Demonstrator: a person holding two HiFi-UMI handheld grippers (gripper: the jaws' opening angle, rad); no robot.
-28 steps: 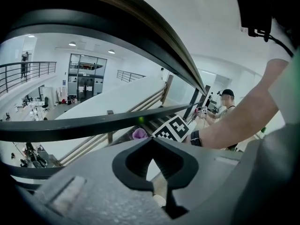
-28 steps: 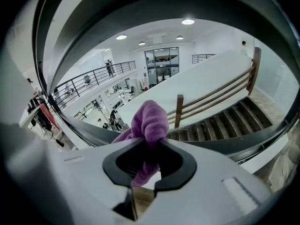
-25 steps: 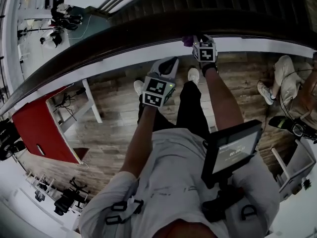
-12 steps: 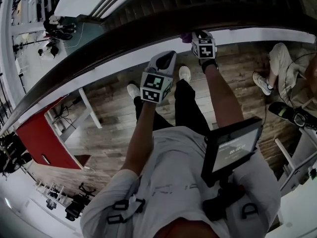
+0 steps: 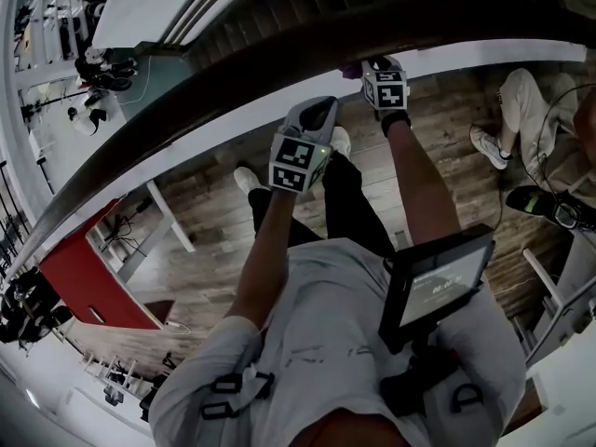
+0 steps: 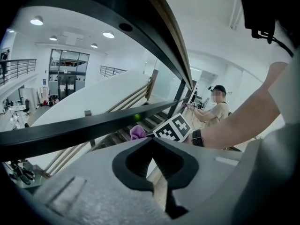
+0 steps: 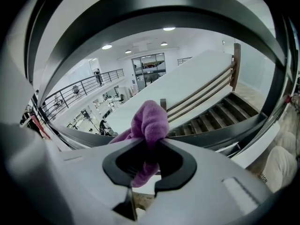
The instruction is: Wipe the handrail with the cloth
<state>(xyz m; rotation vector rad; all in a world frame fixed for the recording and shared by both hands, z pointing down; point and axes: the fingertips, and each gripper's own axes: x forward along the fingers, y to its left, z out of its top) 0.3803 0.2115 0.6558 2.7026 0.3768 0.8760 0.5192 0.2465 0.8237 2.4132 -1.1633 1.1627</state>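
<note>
Against the dark handrail (image 5: 214,91), the right tongs (image 7: 150,142) were clamped on the purple cloth (image 7: 150,121), with a bunched wad poking out past the tips right at the rail. The left tongs (image 6: 153,138) were closed with nothing between them, just beside the rail and near the right ones. Wooden stairs (image 7: 225,111) lay beyond the rail. A seated person (image 6: 218,109) was off to the right.

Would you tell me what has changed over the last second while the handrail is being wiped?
The person has stepped: the shoes and the red panel have shifted in the head view, and the left gripper sits slightly higher, toward the handrail. Unchanged: the right gripper stays shut on the cloth at the rail, and the left stays shut and empty.
</note>
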